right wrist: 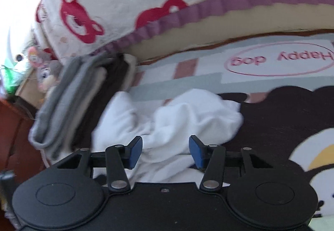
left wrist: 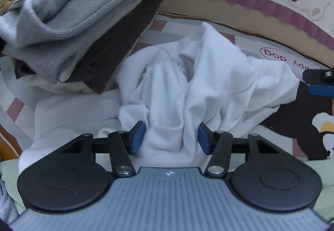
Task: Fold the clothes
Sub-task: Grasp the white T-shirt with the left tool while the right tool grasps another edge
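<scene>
Beside the stack of folded clothes (left wrist: pixel 83 28), at its right, a white garment (left wrist: pixel 198 84) lies crumpled on the cartoon-print bed sheet (right wrist: pixel 208 76), so that piece is left to fold while grey and brown pieces sit folded. Around a bunch of its cloth the left gripper (left wrist: pixel 171 138) stands wide, not pinched. Near the garment's front edge the right gripper (right wrist: pixel 166 152) gapes, empty.

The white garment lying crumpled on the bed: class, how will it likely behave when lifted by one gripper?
The white garment looks floppy: it lies in soft folds, so it would probably drape and hang. It seems light, thin cloth. Being bunched, it may unfurl unevenly between the left gripper pads.
</scene>
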Tool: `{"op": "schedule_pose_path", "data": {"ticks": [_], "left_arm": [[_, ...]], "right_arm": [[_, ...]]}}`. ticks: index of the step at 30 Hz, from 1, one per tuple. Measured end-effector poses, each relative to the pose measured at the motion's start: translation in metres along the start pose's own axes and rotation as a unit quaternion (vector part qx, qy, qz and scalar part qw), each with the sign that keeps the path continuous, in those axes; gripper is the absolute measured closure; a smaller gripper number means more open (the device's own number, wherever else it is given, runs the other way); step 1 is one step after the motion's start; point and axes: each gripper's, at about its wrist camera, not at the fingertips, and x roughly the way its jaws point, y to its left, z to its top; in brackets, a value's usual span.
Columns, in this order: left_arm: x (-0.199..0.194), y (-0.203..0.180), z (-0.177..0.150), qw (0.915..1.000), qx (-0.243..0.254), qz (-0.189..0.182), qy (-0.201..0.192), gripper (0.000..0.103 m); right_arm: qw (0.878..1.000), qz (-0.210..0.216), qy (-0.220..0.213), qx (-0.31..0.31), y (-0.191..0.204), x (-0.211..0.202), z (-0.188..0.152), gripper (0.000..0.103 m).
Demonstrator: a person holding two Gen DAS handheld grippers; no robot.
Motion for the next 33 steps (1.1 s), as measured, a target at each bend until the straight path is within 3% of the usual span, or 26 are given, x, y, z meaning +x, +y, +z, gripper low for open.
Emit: {"op": "schedule_pose_path", "data": {"ticks": [1, 2, 3, 7, 11, 13, 18, 19, 20, 21, 22, 23, 24, 33], "left_arm": [[0.000, -0.002, 0.001, 0.9999, 0.008, 0.011, -0.001, 0.045], [0.004, -0.005, 0.001, 0.9995, 0.023, 0.023, 0.002, 0.043], [0.007, -0.011, 0.000, 0.9986, 0.040, 0.036, 0.003, 0.040], [0.010, -0.020, -0.009, 0.9930, 0.084, 0.081, -0.019, 0.036], [0.004, -0.027, -0.017, 0.9778, 0.131, 0.144, -0.078, 0.025], [0.009, -0.027, -0.019, 0.9759, 0.148, 0.139, -0.081, 0.025], [0.026, -0.022, -0.015, 0.9865, 0.126, 0.098, -0.037, 0.025], [0.028, -0.019, -0.014, 0.9885, 0.116, 0.091, -0.034, 0.025], [0.029, -0.015, -0.013, 0.9905, 0.103, 0.085, -0.032, 0.025], [0.028, -0.010, -0.011, 0.9927, 0.085, 0.079, -0.034, 0.043], [0.027, -0.004, -0.010, 0.9948, 0.059, 0.074, -0.037, 0.071], [0.026, 0.001, -0.007, 0.9957, 0.041, 0.073, -0.041, 0.075], [0.026, 0.006, -0.005, 0.9960, 0.026, 0.074, -0.043, 0.075], [0.012, 0.004, -0.020, 0.9921, 0.008, 0.115, -0.049, 0.078]], "right_arm": [[1.000, -0.010, -0.002, -0.012, -0.002, 0.005, -0.001, 0.032], [1.000, -0.020, -0.004, -0.024, -0.003, 0.009, -0.001, 0.017], [0.999, -0.029, -0.007, -0.037, -0.005, 0.014, -0.002, 0.014], [0.994, -0.068, -0.015, -0.085, -0.012, 0.033, -0.004, 0.014], [0.987, -0.090, -0.037, -0.131, -0.014, 0.047, -0.005, 0.015], [0.987, -0.088, -0.036, -0.132, -0.015, 0.055, -0.006, 0.015], [0.988, -0.081, -0.027, -0.131, -0.018, 0.077, -0.007, 0.015], [0.988, -0.079, -0.025, -0.131, -0.019, 0.081, -0.008, 0.017], [0.988, -0.078, -0.023, -0.130, -0.020, 0.085, -0.008, 0.033], [0.988, -0.076, -0.021, -0.130, -0.020, 0.090, -0.009, 0.051], [0.988, -0.074, -0.016, -0.132, -0.017, 0.090, -0.009, 0.058], [0.988, -0.075, -0.011, -0.134, -0.013, 0.089, -0.008, 0.075], [0.988, -0.078, -0.005, -0.136, -0.008, 0.087, -0.006, 0.080], [0.981, -0.114, -0.058, -0.148, 0.028, 0.039, -0.002, 0.089]]}}
